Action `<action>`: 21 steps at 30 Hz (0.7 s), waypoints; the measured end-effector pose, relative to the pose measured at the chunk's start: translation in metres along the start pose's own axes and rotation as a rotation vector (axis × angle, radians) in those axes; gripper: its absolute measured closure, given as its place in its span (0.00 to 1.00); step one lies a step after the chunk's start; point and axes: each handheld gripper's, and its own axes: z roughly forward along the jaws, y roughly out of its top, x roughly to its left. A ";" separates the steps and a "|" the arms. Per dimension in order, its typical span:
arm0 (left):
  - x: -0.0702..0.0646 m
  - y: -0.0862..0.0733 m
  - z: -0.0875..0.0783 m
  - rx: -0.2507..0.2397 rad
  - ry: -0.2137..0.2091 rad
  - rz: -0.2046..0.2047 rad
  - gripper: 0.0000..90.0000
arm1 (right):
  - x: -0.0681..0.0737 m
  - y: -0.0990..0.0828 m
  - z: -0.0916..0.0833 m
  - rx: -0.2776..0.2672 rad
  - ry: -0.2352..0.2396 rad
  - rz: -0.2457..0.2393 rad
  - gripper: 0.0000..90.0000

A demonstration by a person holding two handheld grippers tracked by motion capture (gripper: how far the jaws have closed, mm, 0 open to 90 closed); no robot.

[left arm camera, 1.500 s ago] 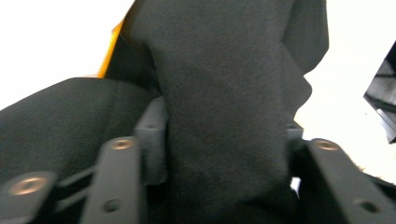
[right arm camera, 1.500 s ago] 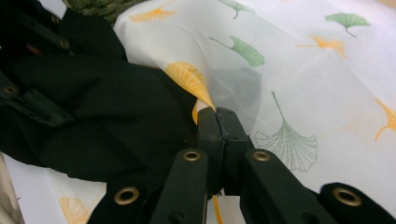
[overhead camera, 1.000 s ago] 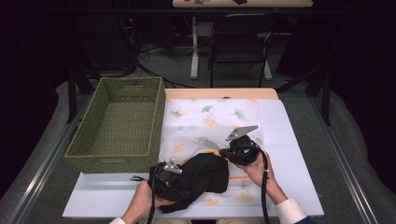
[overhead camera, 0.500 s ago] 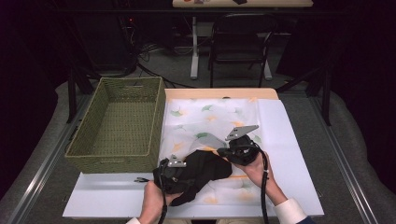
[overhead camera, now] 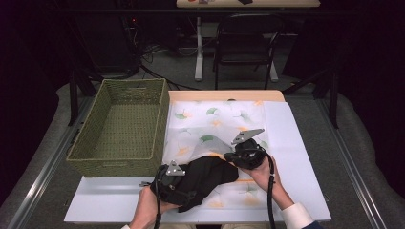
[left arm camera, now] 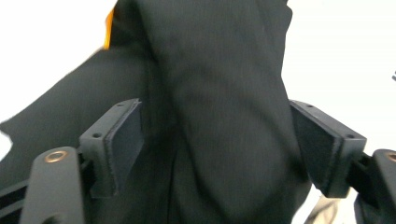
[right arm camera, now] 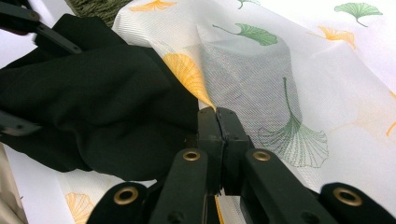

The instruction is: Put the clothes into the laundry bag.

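Note:
A black cloth lies bunched on a sheer white fabric printed with ginkgo leaves, near the table's front. My left gripper sits at the cloth's left end. In the left gripper view its jaws have just been opening and stand wide apart, with the black cloth between them. My right gripper is at the cloth's right end. Its jaws are shut on a raised fold of the sheer fabric, right beside the black cloth.
A green woven basket stands at the left, touching the sheer fabric's edge. A white sheet covers the table under the fabric. Beyond the table's far edge stands a chair.
The left gripper has shifted slightly up and to the right against the black cloth, and the cloth now spreads further right toward the right gripper. The right gripper has not moved.

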 end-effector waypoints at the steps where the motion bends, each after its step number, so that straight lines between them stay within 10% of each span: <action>1: 0.000 -0.003 -0.001 0.002 -0.006 0.000 0.21 | 0.000 0.000 0.000 0.001 0.000 0.001 0.99; 9: 0.000 -0.017 0.015 0.040 -0.062 0.034 0.26 | -0.002 -0.001 0.001 0.008 0.000 0.005 0.99; 17: -0.004 -0.016 0.018 -0.060 -0.038 -0.015 0.77 | -0.001 -0.001 0.001 0.007 0.001 0.008 0.99; 21: -0.004 -0.016 0.018 -0.060 -0.038 -0.015 0.77 | -0.001 0.001 -0.001 -0.004 0.005 0.006 0.99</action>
